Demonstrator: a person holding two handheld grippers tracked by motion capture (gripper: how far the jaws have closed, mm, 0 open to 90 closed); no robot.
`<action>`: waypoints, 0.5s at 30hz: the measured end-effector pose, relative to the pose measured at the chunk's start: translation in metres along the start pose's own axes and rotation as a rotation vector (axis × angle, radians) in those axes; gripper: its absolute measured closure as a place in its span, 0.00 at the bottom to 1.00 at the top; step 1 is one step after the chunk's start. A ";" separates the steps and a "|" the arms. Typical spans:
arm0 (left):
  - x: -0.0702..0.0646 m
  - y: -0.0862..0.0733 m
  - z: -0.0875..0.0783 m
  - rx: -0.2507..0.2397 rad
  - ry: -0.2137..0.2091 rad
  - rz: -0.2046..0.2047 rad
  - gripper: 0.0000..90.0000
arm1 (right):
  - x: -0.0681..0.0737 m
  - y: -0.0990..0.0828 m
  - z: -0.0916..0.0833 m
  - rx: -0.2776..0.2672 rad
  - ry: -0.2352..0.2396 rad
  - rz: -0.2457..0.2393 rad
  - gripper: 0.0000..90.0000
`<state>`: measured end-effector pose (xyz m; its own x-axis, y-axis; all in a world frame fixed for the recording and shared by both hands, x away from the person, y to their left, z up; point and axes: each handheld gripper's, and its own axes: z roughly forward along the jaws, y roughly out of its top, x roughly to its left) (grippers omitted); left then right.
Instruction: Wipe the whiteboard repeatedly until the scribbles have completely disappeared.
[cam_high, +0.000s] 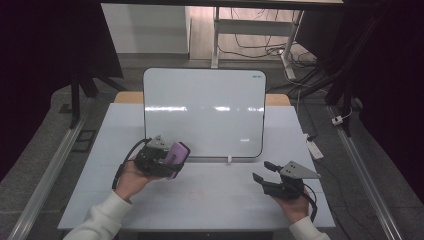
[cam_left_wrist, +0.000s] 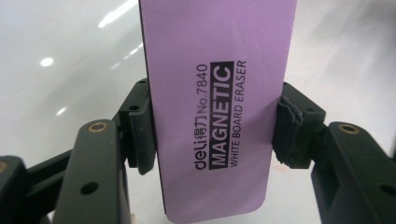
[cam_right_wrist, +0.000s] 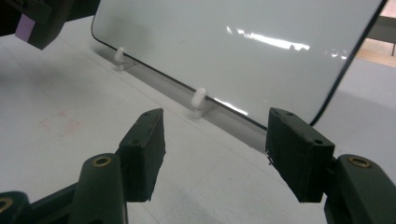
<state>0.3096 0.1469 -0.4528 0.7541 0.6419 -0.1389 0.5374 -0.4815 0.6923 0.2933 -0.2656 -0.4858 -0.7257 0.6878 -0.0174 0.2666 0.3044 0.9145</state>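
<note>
A purple magnetic whiteboard eraser (cam_left_wrist: 217, 107) is clamped between the pads of my left gripper (cam_left_wrist: 215, 128), which is shut on its two long edges. From above, that left gripper (cam_high: 172, 160) holds the eraser (cam_high: 177, 155) just in front of the lower left corner of the upright whiteboard (cam_high: 204, 112). My right gripper (cam_high: 265, 171) rests low over the table at the right, open, with nothing between its jaws. Its own camera shows the right gripper (cam_right_wrist: 215, 147) facing the whiteboard (cam_right_wrist: 233, 46) and its white feet (cam_right_wrist: 199, 100).
The whiteboard stands on small white clips near the middle of the white table (cam_high: 210, 197). A faint red square mark (cam_right_wrist: 60, 123) is on the table in front of it. Desk legs and cables (cam_high: 260, 45) lie on the floor behind.
</note>
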 end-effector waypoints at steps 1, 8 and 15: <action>-0.003 0.000 0.002 -0.006 -0.002 0.003 0.46 | 0.001 0.001 0.001 -0.002 0.005 -0.001 0.41; -0.018 0.004 0.014 -0.046 -0.031 0.039 0.46 | 0.012 0.006 0.003 -0.015 0.034 -0.002 0.40; -0.029 0.010 0.026 -0.069 -0.021 0.053 0.46 | 0.022 0.011 0.008 -0.026 0.054 -0.013 0.40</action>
<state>0.3027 0.1077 -0.4595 0.7889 0.6037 -0.1147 0.4696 -0.4719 0.7462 0.2853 -0.2415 -0.4789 -0.7624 0.6471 -0.0085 0.2406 0.2956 0.9245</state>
